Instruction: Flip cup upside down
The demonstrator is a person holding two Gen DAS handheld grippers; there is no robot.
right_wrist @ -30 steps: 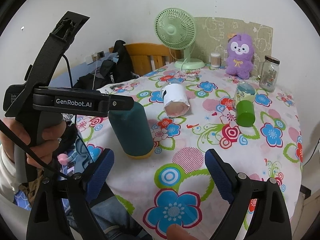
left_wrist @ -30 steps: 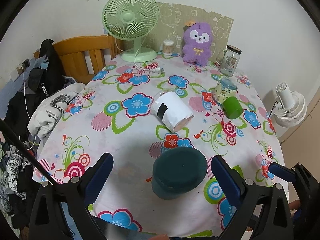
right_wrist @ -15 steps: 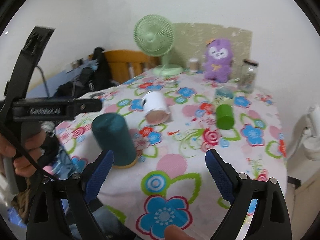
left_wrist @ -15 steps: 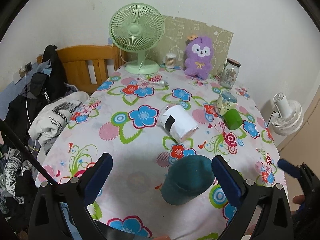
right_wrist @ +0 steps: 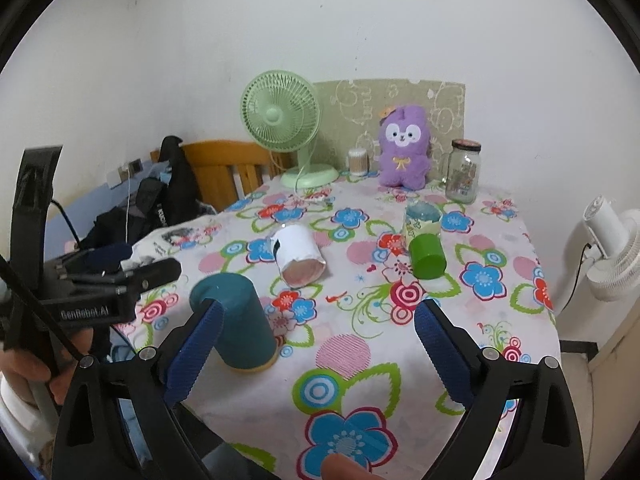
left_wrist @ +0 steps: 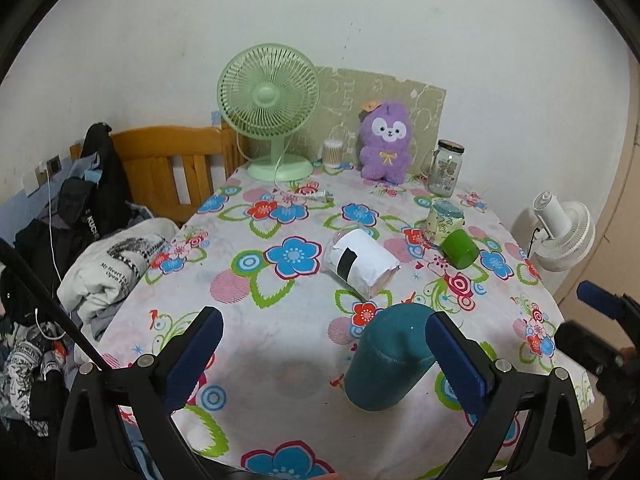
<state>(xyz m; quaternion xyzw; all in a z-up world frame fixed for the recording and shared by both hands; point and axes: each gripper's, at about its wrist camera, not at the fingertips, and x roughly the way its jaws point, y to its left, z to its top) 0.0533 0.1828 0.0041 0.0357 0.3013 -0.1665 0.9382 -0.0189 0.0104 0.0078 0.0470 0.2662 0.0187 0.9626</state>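
A: Item one, the teal cup (right_wrist: pixel 234 322)?
B: Mouth down on the worktop (right_wrist: pixel 400 344), near its front left corner. Closed base on top, a yellowish rim touching the flowered cloth. Nothing grips it.

A: Left gripper (left_wrist: pixel 322 354)?
B: Above the front edge, blue fingers (left_wrist: pixel 192 356) spread wide apart and empty. In its own view the cup sits just inside the right-hand finger; whether they touch cannot be told.

A: Right gripper (right_wrist: pixel 316 350)?
B: Also over the front edge, fingers (right_wrist: pixel 442 354) wide apart, holding nothing. The cup stands beyond the left-hand finger, partly behind it.

A: Other stock on the worktop?
B: White roll (right_wrist: pixel 300 258) on its side, centre. Green cup (right_wrist: pixel 427 257) mouth down, right of the roll, with a patterned cup (right_wrist: pixel 421 220) just behind it. Along the back edge: green desk fan (right_wrist: pixel 282 120), small container of cotton swabs (right_wrist: pixel 357 161), purple plush toy (right_wrist: pixel 405 148), glass jar (right_wrist: pixel 463 171) at the back right corner.

A: Off the worktop?
B: Wooden chair (left_wrist: pixel 168 164) and a heap of clothes (left_wrist: pixel 100 240) past the left edge; white fan (right_wrist: pixel 612 252) past the right edge. A hand (right_wrist: pixel 24 372) holds the left gripper's handle.
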